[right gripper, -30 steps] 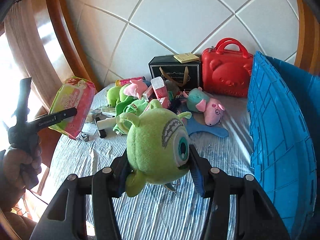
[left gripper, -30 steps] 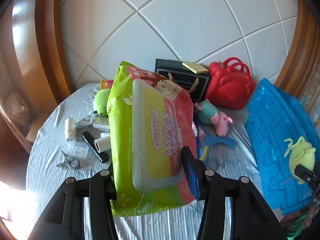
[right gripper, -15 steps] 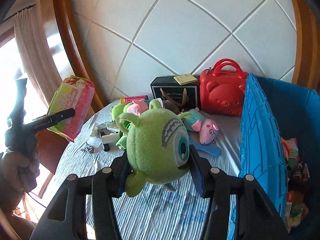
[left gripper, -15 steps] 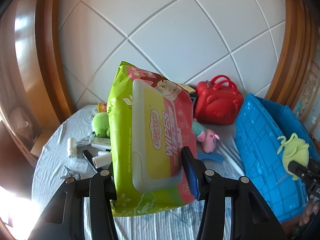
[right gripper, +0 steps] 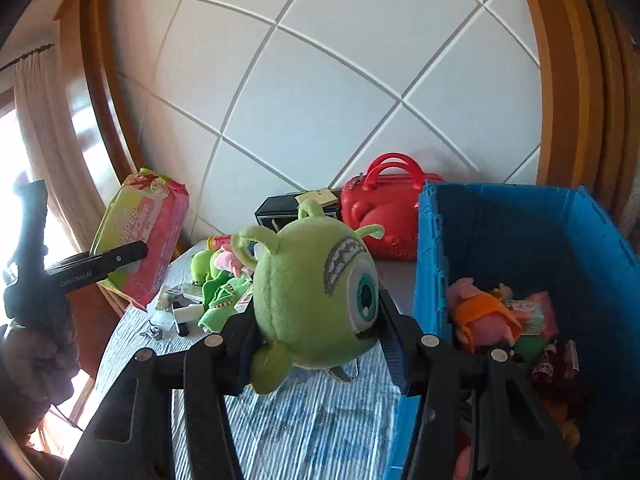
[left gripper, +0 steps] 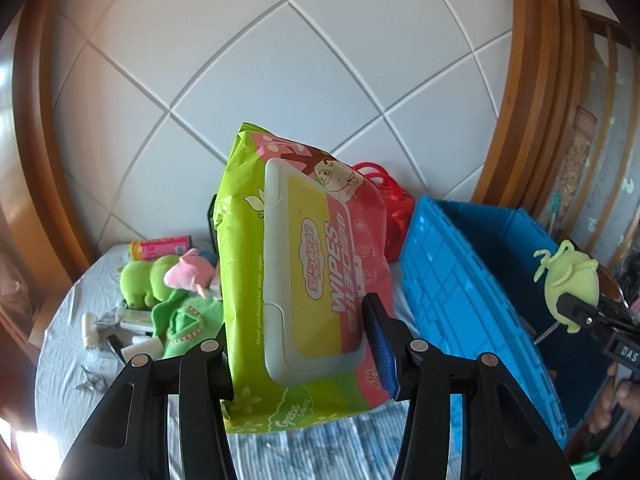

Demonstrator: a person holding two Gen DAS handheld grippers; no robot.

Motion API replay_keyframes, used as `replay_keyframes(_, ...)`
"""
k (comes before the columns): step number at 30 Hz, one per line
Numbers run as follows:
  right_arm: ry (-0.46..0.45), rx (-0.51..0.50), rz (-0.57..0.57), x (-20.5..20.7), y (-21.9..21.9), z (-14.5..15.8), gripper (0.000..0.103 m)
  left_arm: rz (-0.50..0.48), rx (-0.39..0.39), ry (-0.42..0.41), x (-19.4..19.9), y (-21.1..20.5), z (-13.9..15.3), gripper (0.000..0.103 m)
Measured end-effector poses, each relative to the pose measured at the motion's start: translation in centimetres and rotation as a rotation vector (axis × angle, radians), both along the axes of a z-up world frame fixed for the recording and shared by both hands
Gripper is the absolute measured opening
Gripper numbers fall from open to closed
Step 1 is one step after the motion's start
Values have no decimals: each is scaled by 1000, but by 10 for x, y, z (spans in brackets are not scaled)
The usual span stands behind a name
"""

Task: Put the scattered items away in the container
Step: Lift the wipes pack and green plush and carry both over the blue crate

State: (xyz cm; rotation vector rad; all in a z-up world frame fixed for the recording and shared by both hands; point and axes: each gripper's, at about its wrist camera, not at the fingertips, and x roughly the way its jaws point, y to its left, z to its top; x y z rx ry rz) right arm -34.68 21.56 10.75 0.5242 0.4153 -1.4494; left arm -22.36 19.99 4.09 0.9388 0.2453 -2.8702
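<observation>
While the left hand-held gripper [left gripper: 302, 344] is clamped on a pack of baby wipes [left gripper: 304, 280], the right hand-held gripper [right gripper: 316, 336] is clamped on a green one-eyed plush toy [right gripper: 316, 296]. The pack stands upright between the black fingers, its wrapper lime green on the left and pink on the right, with a grey-rimmed flip lid and the word WIPES printed along it; a cartoon animal sits near its top. It hangs in the air above the striped cloth of the surface [left gripper: 60, 344], just left of the blue container [left gripper: 452, 280]. The plush is round and fuzzy, with a single teal eye, a stitched grin, thin curled horns and a stubby foot hanging below the pads. It is held above the surface, just beside the container's near-left wall [right gripper: 426, 272]. Inside the container lie a pink plush in orange clothing [right gripper: 484, 320], a pale packet and darker small items, hard to make out. Behind it stands a red handled case [right gripper: 384, 216] next to a black box [right gripper: 280, 212]. Farther left on the surface sits a heap of green and pink soft toys [left gripper: 172, 284], a pink tube [left gripper: 160, 246] and small white bottles and clips. A hand [right gripper: 36, 348] grips the left tool's handle at the edge of the right view.
</observation>
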Motion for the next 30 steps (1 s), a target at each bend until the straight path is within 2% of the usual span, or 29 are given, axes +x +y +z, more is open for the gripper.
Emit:
replay_keyframes(9,-3,-18,-108,-74,32,16,51,-175,0,21,-41,101,18,48)
replay_keyframes(17,-34,21,-214,-126,70,-1,51,-353,34,-2,-82,189,18,48)
replay_keyframes(24,-84,59,-269,-153,93,-19,51,-487,23,-8,-115,261,24,48)
replay_keyframes(30,-49,73,-273,-153,92,-22,51,-535,31,3,-149,294,35,48)
